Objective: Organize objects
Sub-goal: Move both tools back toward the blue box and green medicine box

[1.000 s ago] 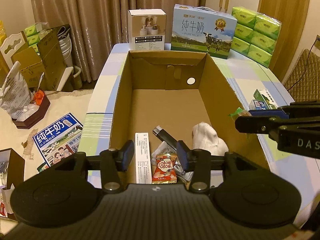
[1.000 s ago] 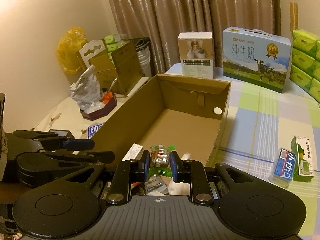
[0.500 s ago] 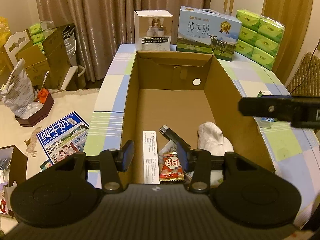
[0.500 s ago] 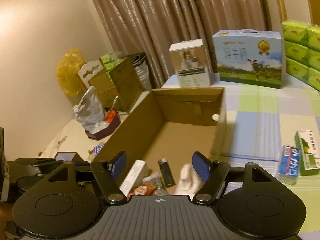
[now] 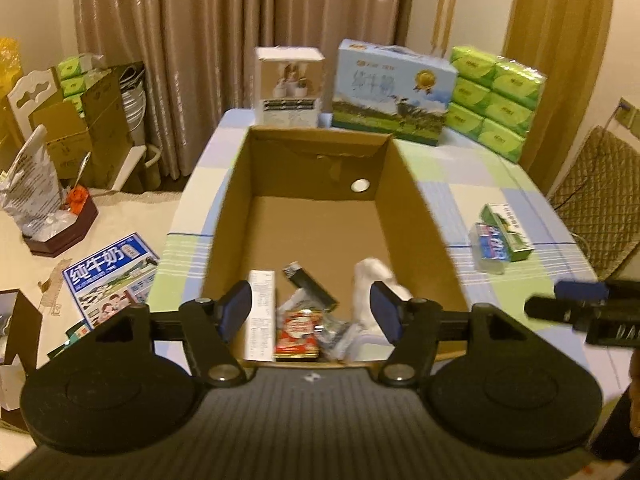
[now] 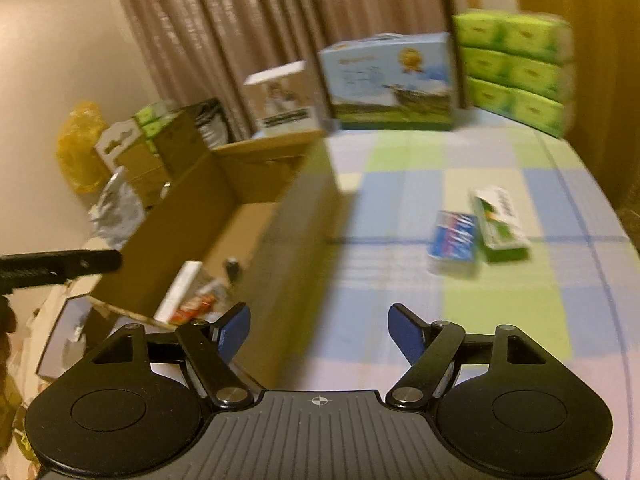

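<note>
left tool (image 5: 310,310): empty, jaws opening above cardboard box (image 5: 424,240) | right tool (image 6: 318,330): empty, jaws opening, aimed at blue packet (image 6: 454,236) and green carton (image 6: 500,220) lying near tabletop's right edge, likely boxed next

An open brown box (image 5: 416,216) sits on the desk (image 6: 500,312). Its near end holds small things. A blue packet (image 6: 454,236) and green box (image 6: 500,220) lie touching, right of it.

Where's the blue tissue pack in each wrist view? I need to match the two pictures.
Left wrist: blue tissue pack right of centre, on the tablecloth right of the cardboard box.
Right wrist: pack right of centre, blurred.
Shared landmark: the green carton touching its right side.
</note>
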{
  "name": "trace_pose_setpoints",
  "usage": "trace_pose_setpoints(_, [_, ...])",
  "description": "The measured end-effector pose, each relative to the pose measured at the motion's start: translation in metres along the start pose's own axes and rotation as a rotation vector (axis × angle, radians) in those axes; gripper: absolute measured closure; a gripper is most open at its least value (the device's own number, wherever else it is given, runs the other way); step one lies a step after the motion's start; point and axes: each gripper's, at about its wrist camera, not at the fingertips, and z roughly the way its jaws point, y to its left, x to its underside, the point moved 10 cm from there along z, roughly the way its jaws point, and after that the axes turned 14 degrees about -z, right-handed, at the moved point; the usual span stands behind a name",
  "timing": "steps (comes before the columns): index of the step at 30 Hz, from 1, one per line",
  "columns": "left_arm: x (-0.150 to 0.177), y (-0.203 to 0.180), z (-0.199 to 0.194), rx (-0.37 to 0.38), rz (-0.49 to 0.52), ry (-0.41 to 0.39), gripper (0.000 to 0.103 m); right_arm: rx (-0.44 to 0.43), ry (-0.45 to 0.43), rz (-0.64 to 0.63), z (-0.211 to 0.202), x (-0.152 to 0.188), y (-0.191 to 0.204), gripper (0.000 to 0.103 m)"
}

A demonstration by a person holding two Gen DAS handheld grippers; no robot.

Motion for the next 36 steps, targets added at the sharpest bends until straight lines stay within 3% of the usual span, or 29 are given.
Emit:
trace_pose_setpoints(6, [0.008, -0.04, -0.011, 0.055, 0.015, -0.009, 0.022, 0.072, -0.028, 0.035, -0.038, 0.013, -0.034, 0.02])
trace_pose_setpoints(15, [0.025, -0.105, -0.022, 0.128, 0.045, -0.013, 0.004, 0.159, -0.072, 0.071, -0.086, 0.021, -0.073, 0.01])
trace_pose_setpoints(24, [0.042, -0.153, -0.024, 0.148, 0.084, -0.005, 0.001, 0.198, -0.099, 0.136, -0.113, 0.032, -0.105, 0.004])
trace_pose_setpoints(36, [0.06, -0.187, -0.016, 0.164, 0.111, 0.017, 0.001, 0.231, -0.124, 0.177, -0.131, 0.036, -0.132, 0.002])
